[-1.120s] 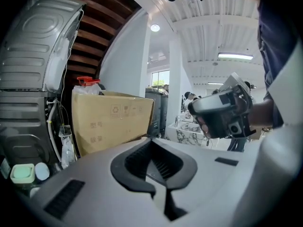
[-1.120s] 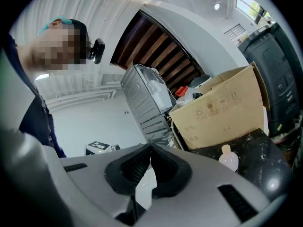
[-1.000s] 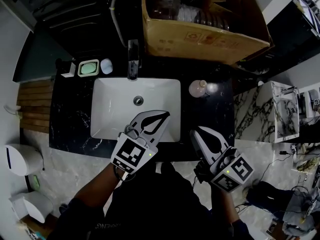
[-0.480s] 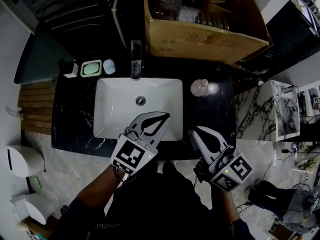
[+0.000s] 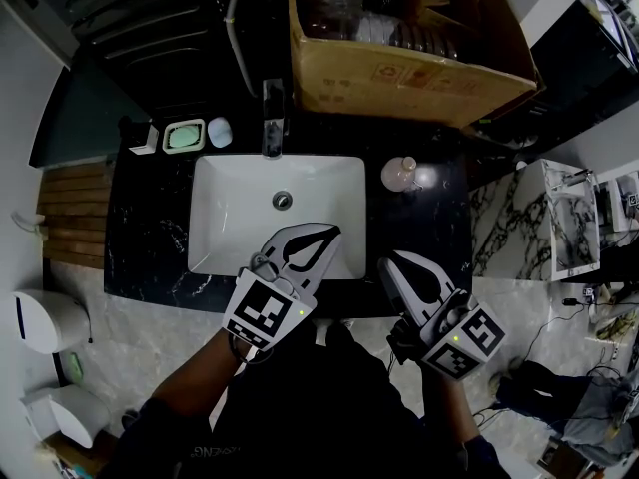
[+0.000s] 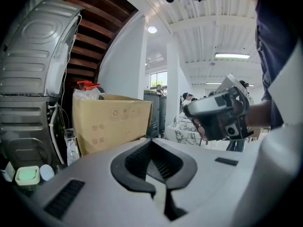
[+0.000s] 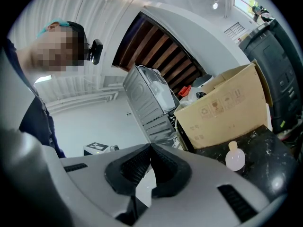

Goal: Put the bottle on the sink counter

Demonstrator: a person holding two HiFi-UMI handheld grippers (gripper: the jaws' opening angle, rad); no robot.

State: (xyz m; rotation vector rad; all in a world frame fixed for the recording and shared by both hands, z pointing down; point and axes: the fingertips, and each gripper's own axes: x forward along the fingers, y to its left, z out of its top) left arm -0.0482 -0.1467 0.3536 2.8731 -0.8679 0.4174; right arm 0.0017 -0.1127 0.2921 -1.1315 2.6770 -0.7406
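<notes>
The basin (image 5: 240,218) sits sunk in the middle of the counter (image 5: 150,257), with the faucet (image 5: 272,118) at its back edge. The soap dish (image 5: 183,135) stands in the counter's back left corner. The bottle (image 5: 401,174) stands right of the basin, toward the back edge. Behind the counter's right half stands a cardboard box (image 5: 399,78).

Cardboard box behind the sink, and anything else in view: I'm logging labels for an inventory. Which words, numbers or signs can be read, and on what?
No words or numbers can be read.
Cardboard box: small printed pictograms and short marks under them, too blurred to read.
Left marker cube, right marker cube: black-and-white square code patterns, no letters.
Dark shirt: pale print, too small to read.
</notes>
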